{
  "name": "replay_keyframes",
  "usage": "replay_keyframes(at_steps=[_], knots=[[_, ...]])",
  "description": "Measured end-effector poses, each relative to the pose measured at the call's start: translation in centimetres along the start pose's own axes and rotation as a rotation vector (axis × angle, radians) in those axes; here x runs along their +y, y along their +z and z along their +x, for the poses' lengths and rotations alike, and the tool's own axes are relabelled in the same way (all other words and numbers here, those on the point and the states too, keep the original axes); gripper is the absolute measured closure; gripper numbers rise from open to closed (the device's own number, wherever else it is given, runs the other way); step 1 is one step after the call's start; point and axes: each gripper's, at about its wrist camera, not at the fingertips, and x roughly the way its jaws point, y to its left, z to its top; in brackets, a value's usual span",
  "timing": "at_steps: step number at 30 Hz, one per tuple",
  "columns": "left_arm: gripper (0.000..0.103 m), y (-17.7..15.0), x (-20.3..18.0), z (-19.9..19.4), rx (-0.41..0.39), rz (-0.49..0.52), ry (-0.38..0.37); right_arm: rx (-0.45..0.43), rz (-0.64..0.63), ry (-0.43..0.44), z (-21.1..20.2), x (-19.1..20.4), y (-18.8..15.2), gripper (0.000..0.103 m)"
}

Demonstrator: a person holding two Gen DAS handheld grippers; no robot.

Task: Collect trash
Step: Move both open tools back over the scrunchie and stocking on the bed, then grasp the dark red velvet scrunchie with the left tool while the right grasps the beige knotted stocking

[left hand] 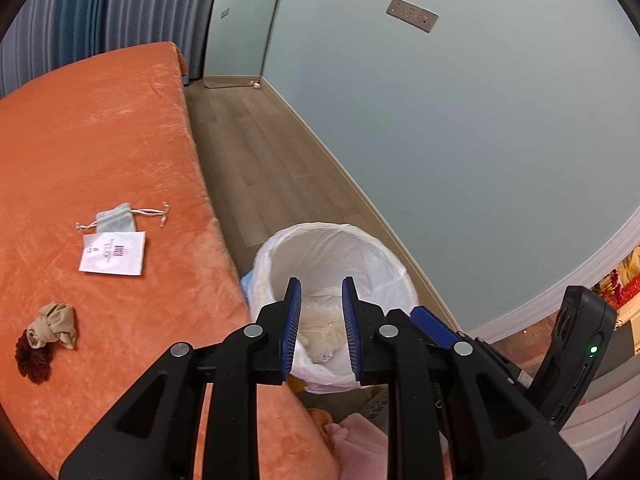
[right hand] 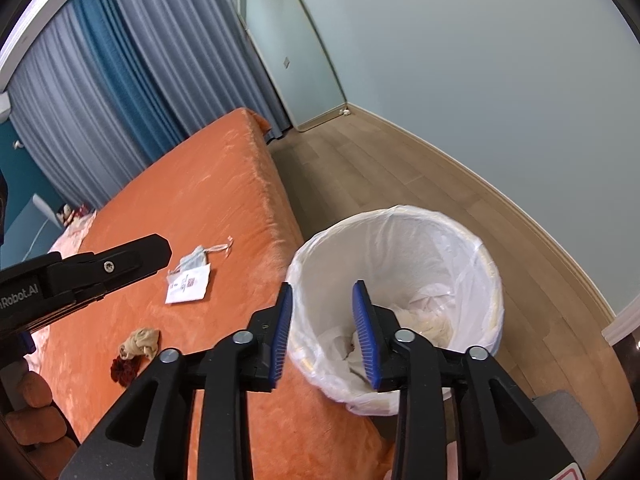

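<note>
A bin with a white liner point(left hand: 332, 248) point(right hand: 404, 248) stands on the floor beside the orange bed point(left hand: 100, 140) point(right hand: 208, 184), with crumpled pale trash at its bottom point(left hand: 320, 332) point(right hand: 424, 320). On the bed lie a white paper card point(left hand: 113, 254) point(right hand: 188, 283), a small grey drawstring pouch point(left hand: 117, 217) point(right hand: 193, 257), a beige knotted cloth point(left hand: 56, 325) point(right hand: 142, 343) and a dark red scrunchie point(left hand: 32, 362) point(right hand: 125, 370). My left gripper point(left hand: 321, 282) is open and empty above the bin. My right gripper point(right hand: 323, 286) is open and empty over the bin's near rim.
Wood floor point(left hand: 256, 152) runs between the bed and the pale wall point(left hand: 460, 140). A mirror point(right hand: 292, 52) leans at the far end by blue curtains point(right hand: 112, 72). Pink fabric point(left hand: 360, 440) lies below the left gripper. The left gripper's body point(right hand: 80, 272) shows at the right view's left edge.
</note>
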Motion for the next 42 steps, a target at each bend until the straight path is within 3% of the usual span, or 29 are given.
replay_keyframes(at_steps=[14,19,26,32,42], knots=[[0.052,-3.3,9.2,-3.4,-0.038,-0.083,0.173,0.073,-0.159,0.037,2.1,8.3,-3.2,0.056],[0.033,-4.7,13.2,-5.4,-0.059,-0.13,0.251,0.082,-0.204,0.047,2.4,11.2,-4.4,0.045],[0.031,-6.8,18.8,-8.0,-0.073,-0.196,0.339,0.104,-0.265,0.052,3.5,16.0,-6.4,0.039],[0.031,-9.4,24.8,-9.2,-0.037,-0.27,0.44,0.12,-0.328,0.06,4.8,20.5,-8.2,0.033],[0.031,-12.5,31.8,-8.9,0.031,-0.361,0.487,0.183,-0.397,0.087,9.0,26.2,-10.5,0.031]])
